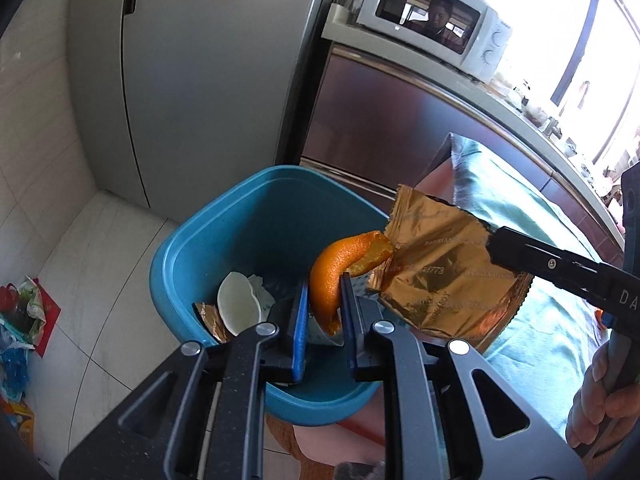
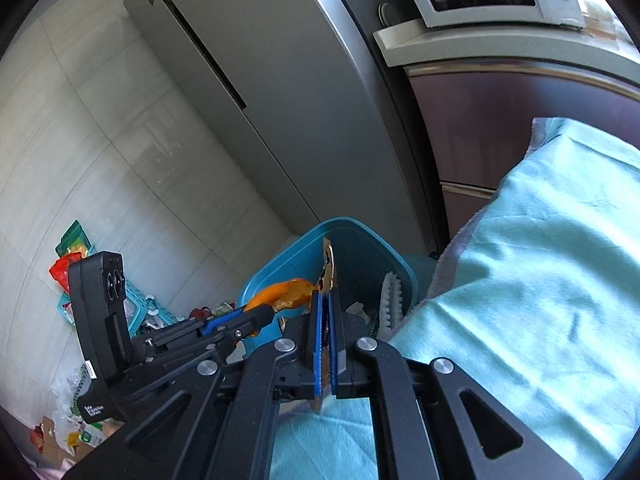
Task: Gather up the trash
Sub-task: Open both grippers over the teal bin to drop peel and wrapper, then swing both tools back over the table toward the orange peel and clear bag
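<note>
Trouble judged likeliest at the release. Pinched a curved strip of orange peel (image 1: 340,268) by its lower end in the left hand-held gripper (image 1: 324,292), jaws only narrowly parted around it, above the open mouth of the blue plastic bin (image 1: 224,216). Clamped a crumpled gold foil wrapper (image 1: 440,264) in the right hand-held gripper (image 2: 327,296), jaws pressed together on its edge. Hung that wrapper at the bin's near right rim, partly over the bin and partly over the cloth, by the left wrist view. Looked to touch the peel's upper end with the wrapper's corner; could not tell for certain.

Judged the foil light and broad: might have drifted or slid outside the rim if dropped from there. Might have dragged the peel sideways with it, given the two pieces so close. Might also have knocked the two tools together, crowded as they were over one small opening.

Saw a broken white shell-like cup (image 1: 240,304), crumpled paper and another gold scrap already inside the bin.

Stood beside a worktop draped in pale teal cloth (image 2: 540,260). Showed behind it a tall grey refrigerator (image 1: 200,80), a white microwave (image 1: 432,20) on a counter, pale floor tiles (image 1: 100,260), and coloured bags and packets (image 1: 20,320) heaped on the floor.
</note>
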Motion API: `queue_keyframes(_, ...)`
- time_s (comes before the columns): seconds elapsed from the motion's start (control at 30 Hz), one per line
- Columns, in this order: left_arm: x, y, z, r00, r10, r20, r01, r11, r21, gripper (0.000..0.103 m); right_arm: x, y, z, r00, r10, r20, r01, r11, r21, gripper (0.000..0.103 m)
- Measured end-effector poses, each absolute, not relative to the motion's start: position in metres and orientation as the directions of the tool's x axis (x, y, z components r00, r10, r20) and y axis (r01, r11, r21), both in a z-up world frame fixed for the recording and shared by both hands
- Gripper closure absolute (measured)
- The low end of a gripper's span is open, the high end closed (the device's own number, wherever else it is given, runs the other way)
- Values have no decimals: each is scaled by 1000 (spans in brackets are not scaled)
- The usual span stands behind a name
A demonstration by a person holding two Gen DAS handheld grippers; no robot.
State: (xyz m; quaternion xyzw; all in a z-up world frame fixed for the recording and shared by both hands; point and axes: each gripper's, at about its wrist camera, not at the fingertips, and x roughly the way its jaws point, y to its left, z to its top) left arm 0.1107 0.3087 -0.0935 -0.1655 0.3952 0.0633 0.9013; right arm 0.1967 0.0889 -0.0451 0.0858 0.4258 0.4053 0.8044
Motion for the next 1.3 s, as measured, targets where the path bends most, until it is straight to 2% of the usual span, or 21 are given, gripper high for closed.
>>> queue_keyframes(0.17,120,314,-107,658,-6,-753,-269,932,-243,85,205,101,-57,289,708,-644,-551,673,493,101)
queue_keyframes(0.3,128,316,-118,645,-23,-764,-271,928,-257,84,210,106,-67,273,698,-662,-525,685,506,92)
queue_keyframes(0.37,132,317,-124,635,-35,-772,-270,926,-264,80,211,105,-70,268,699,-663,-515,686,514,89)
queue_keyframes(0.5,133,316,-130,627,-46,-777,-271,923,-273,76,208,98,-69,280,701,-656,-512,687,515,86)
queue_keyframes(0.7,125,305,-118,666,-50,-744,-241,930,-279,66,197,73,-60,295,707,-643,-532,680,504,77)
queue_keyframes(1.0,107,243,-69,762,-126,-635,-45,968,-246,54,159,-14,-26,427,676,-601,-548,722,423,69)
queue_keyframes(1.13,105,199,-55,767,-222,-602,89,966,-242,52,144,-65,-21,499,626,-599,-490,774,401,69)
queue_keyframes(1.3,110,143,-54,723,-334,-605,226,942,-249,50,130,-128,-27,575,548,-607,-380,836,395,69)
